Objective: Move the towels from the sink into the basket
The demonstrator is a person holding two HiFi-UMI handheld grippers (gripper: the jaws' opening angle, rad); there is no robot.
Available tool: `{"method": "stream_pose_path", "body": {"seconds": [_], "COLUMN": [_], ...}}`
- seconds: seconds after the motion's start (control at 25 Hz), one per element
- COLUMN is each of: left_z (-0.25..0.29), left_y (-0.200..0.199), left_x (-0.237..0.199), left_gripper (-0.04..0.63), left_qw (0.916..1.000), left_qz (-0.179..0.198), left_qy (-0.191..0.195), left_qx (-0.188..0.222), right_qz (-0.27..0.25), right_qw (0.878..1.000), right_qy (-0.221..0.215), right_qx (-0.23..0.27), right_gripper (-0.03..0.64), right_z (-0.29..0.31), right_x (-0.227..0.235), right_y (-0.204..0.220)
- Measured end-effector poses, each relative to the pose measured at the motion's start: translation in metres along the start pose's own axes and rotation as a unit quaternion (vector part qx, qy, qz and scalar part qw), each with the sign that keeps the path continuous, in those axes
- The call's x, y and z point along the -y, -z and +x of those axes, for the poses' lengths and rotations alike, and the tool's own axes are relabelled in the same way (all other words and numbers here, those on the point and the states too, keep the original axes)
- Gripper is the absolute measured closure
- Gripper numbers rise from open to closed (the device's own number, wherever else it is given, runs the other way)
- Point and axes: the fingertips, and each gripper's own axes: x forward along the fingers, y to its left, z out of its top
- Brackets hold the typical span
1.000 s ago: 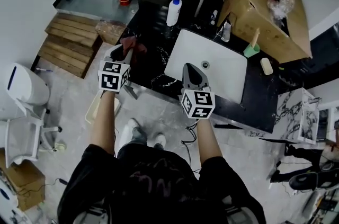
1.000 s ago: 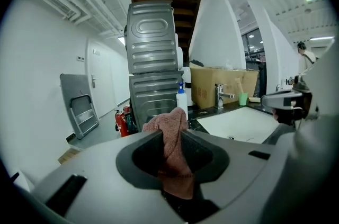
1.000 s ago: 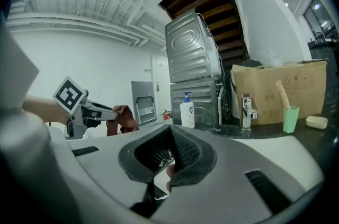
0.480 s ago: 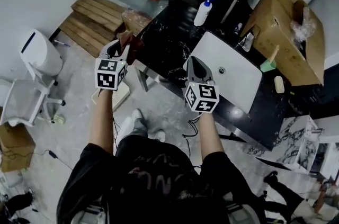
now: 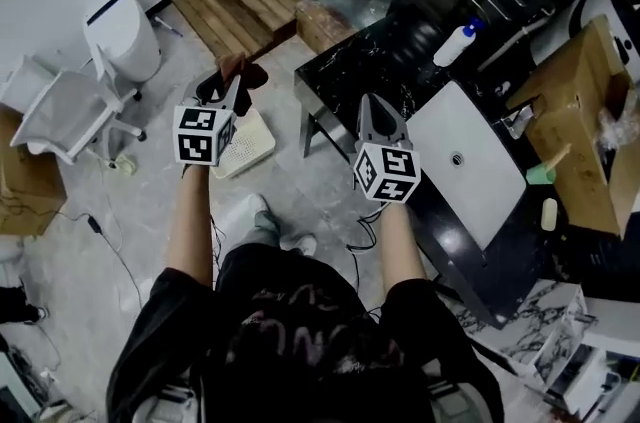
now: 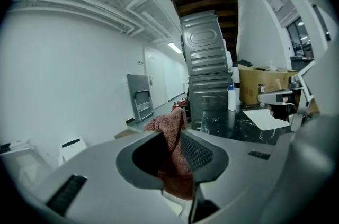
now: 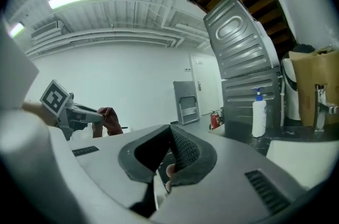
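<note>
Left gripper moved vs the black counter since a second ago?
Yes. From over the left end of the black counter, the left gripper, shut on the red towel, has gone leftward, off it, near the white basket.

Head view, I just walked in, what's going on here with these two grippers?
A person stands beside the black counter with a gripper in each hand. The left gripper is clamped on a reddish-brown towel, which hangs from its jaws near the white basket on the floor. The right gripper has its jaws together with nothing in them. The white sink shows no towels.
</note>
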Motion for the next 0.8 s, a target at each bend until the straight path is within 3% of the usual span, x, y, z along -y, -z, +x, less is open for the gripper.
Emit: {"method": "stream_pose_path", "body": {"seconds": [0.44, 0.8], "left_z": [-0.063, -0.077], "left_y": [0.062, 0.108], "left_x": [-0.105, -0.178], "left_gripper": [0.488, 0.488], "left_qw": [0.9942, 0.99], "left_qz": [-0.053, -0.082], "left_qy": [-0.091, -0.108], "left_qx": [-0.023, -0.037], "right_qz": [-0.028, -0.046], "right_qw": [0.994, 0.987], "right_qy": [-0.105, -0.149], "right_qx": [-0.026, -0.043], "right_gripper": [0.601, 0.601], "right_z": [0.07, 0.13], "right_x": [-0.119, -0.208], "right_y": [0.009, 0.018]}}
